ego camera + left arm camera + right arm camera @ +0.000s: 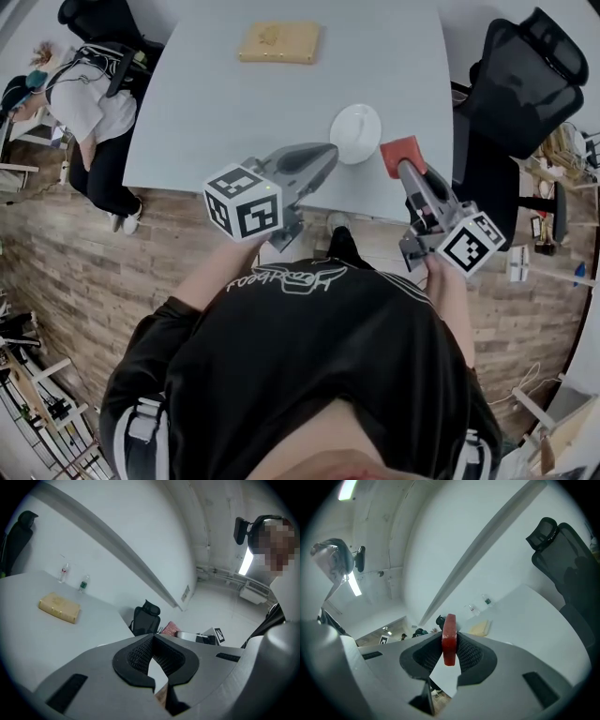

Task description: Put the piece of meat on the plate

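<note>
A flat red piece of meat (402, 152) stands on edge between the pads of my right gripper (406, 169), which is shut on it just above the table's near edge. In the right gripper view the meat (449, 639) sticks up past the fingertips of the right gripper (449, 644). The white plate (356, 133) sits empty on the grey table (216, 103), just left of the meat. My left gripper (328, 153) hangs beside the plate's left rim. In the left gripper view its jaws (153, 636) meet at the tips with nothing between them.
A wooden board (279, 42) lies at the table's far side, also visible as the board (59, 607) with two small bottles (84, 584) behind it. A black office chair (525, 80) stands right of the table. A person (94, 112) sits at the left.
</note>
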Motion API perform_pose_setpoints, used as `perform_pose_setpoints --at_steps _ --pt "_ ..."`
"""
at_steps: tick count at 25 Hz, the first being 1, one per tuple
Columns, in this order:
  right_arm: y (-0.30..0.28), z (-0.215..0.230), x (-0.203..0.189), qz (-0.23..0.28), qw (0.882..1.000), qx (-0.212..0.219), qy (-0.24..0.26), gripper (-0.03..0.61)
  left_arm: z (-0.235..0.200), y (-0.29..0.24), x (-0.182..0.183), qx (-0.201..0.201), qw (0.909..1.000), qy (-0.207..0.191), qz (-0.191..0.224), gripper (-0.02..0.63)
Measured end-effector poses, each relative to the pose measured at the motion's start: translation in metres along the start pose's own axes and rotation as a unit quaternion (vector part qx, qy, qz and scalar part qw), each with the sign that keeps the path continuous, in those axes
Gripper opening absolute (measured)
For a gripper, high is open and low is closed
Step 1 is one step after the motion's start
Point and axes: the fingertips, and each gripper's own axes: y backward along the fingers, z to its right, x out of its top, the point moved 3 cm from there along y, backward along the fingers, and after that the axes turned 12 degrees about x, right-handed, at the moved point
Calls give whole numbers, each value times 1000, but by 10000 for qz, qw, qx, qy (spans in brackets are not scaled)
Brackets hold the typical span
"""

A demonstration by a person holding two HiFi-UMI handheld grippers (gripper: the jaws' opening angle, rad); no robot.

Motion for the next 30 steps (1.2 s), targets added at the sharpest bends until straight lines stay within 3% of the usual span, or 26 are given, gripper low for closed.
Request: perform_pose_setpoints --at_steps 16,30 --pt "-48 87 2 -742 9971 -123 -90 83 -50 -55 -1 328 9985 414 -162 8" --pt "-76 135 -65 -1629 9855 -300 -364 83 -80 -54 -30 583 9953 652 -408 8"
